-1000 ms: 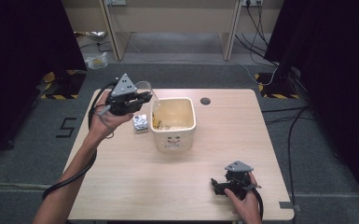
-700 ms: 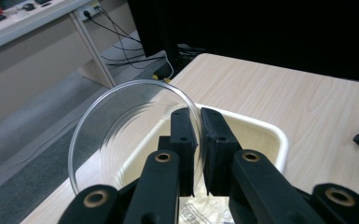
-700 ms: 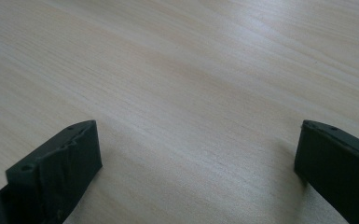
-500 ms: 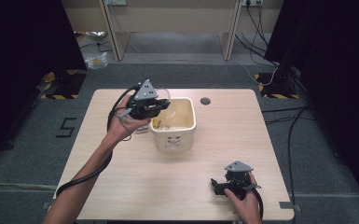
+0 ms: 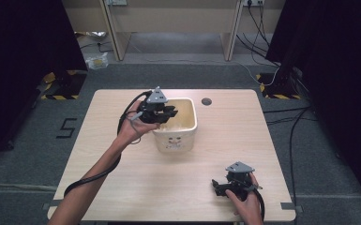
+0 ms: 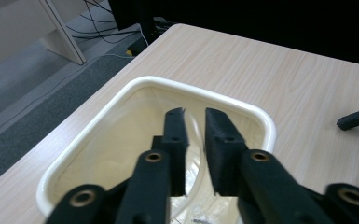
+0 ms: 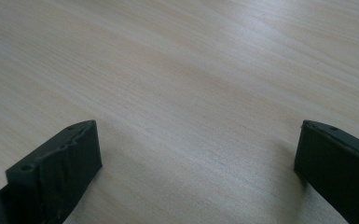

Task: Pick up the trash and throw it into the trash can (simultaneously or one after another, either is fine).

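Observation:
A cream plastic bin [image 5: 193, 123] stands mid-table, and its rim [image 6: 98, 130] curves under the left gripper view. My left gripper [image 5: 171, 112] hangs over the bin's near-left corner and points down into it. Its jaws [image 6: 195, 121] have just been opening and stand slightly apart. A clear plastic cup [image 6: 196, 158] shows in the gap, low in the bin, with the pads off it. My right gripper [image 5: 217, 187] rests on the table at the front right. It is open [image 7: 198, 154], with bare wood between the fingers. One of its jaw tips [image 6: 356, 119] shows far off.
A round black cable hole [image 5: 206, 101] sits in the tabletop [image 5: 234, 140] behind the bin. A black cable [image 5: 91, 176] trails from the left gripper along the forearm. Cables and yellow-black floor markings [image 5: 272, 96] lie beyond the far right corner.
The left hand carried the clear cup from left of the bin to over it and sank. Its jaws have parted. The right gripper has not moved.

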Motion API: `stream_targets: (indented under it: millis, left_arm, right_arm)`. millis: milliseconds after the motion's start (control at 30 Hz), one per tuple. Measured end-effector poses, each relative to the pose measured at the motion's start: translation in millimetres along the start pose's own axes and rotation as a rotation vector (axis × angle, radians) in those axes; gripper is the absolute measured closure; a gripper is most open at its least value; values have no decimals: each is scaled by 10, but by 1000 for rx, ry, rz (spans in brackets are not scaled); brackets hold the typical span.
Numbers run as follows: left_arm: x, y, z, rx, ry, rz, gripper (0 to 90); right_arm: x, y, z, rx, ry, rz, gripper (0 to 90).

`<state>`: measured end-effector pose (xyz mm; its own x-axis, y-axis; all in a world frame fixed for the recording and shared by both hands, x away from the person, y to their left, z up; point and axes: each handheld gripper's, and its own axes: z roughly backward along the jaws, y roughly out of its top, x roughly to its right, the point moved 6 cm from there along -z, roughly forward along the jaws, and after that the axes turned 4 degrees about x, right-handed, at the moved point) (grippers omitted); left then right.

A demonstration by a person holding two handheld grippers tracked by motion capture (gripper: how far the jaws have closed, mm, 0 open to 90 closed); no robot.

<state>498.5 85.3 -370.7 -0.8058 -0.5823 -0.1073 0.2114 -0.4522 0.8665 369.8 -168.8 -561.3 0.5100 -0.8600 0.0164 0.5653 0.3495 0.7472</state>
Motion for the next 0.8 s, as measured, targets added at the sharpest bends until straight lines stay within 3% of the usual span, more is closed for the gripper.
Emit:
stream_targets:
  millis: [100,267,600,800]
  left_arm:
    - [0,31,6,37,-23,44,535]
    - [-53,46,81,51,-7,72,408]
    - [-242,-12,338,62,33,116,339]
    - [-433,-174,559,80,58,154,318]
  right_arm:
    - [-1,0,0,0,1,0,7]
    - [-1,0,0,0,1,0,8]
    - [-3,0,0,0,2,-2,7]
    - [-2,0,-2,0,1,-1,7]
